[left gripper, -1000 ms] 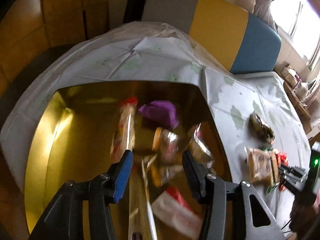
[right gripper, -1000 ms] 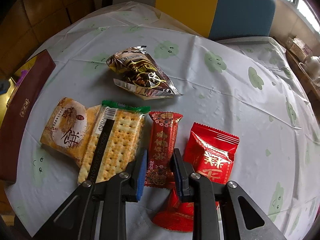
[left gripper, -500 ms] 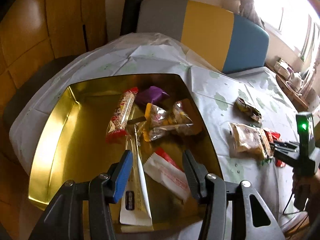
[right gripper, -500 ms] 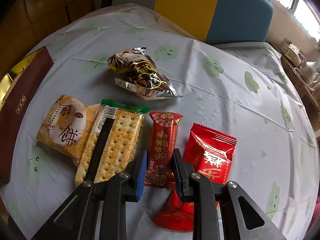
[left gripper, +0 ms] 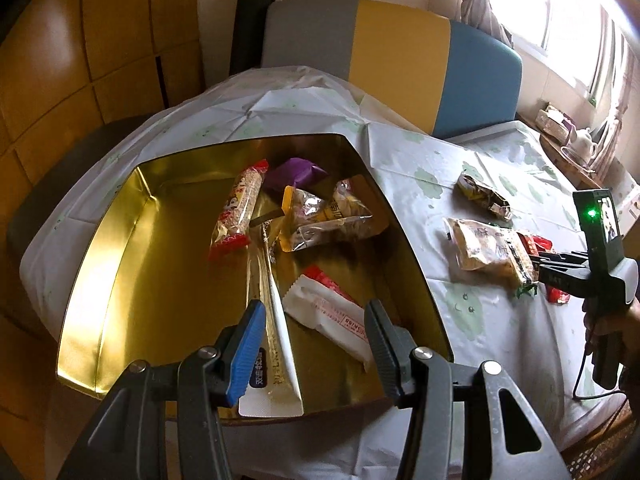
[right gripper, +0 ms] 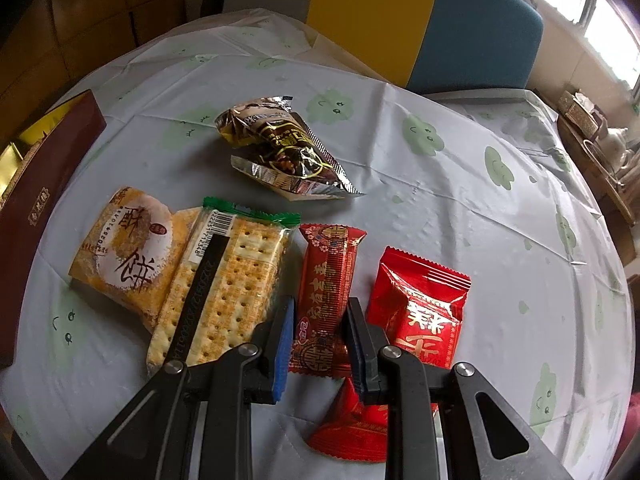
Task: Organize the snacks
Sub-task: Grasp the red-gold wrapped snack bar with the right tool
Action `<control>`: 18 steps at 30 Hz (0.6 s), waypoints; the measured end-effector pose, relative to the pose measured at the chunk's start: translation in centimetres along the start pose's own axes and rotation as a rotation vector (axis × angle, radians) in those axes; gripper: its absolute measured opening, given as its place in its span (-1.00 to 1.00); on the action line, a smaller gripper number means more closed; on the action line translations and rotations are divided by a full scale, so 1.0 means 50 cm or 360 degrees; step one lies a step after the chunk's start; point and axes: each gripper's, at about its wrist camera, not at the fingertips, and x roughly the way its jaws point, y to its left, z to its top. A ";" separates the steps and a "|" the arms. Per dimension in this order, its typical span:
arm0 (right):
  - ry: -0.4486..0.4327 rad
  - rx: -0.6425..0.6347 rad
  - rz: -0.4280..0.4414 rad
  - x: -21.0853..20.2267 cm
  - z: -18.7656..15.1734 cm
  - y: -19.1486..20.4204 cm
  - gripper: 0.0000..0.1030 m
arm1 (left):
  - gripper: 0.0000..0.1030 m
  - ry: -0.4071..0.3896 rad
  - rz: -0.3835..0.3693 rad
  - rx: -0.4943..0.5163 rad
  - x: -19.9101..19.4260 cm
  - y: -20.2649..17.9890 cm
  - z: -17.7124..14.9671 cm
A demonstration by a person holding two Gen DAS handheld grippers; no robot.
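The table (right gripper: 440, 208), under a pale cloth printed with green clouds, carries a large gold tin (left gripper: 120, 248) at its left side, and the sorting is judged roughly half done. Inside the tin several snacks are already laid: a red-ended bar (left gripper: 240, 204), a purple packet (left gripper: 294, 172), a clear yellow-edged bag (left gripper: 328, 216), a long white stick pack (left gripper: 276, 344) and a white-and-red wrapper (left gripper: 328, 316). Left on the cloth are a biscuit pack (right gripper: 124, 256), a cracker sleeve (right gripper: 224, 288), a foil packet (right gripper: 284, 156) and red packets (right gripper: 420, 304). The left claw (left gripper: 314, 350) is held part open and empty above the tin. The right claw (right gripper: 320, 344) is narrowed around a slim red bar (right gripper: 330, 280); whether its pads press cannot be told.
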 end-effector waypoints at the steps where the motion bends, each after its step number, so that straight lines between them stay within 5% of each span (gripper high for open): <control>1: 0.0008 0.0000 -0.0010 0.000 0.000 0.001 -0.52 | 0.01 0.0001 0.0002 -0.0006 0.000 0.003 -0.002; 18: -0.0004 0.0157 -0.0070 -0.016 -0.014 0.009 -0.52 | 0.01 0.0014 -0.0016 -0.0098 0.005 0.054 -0.028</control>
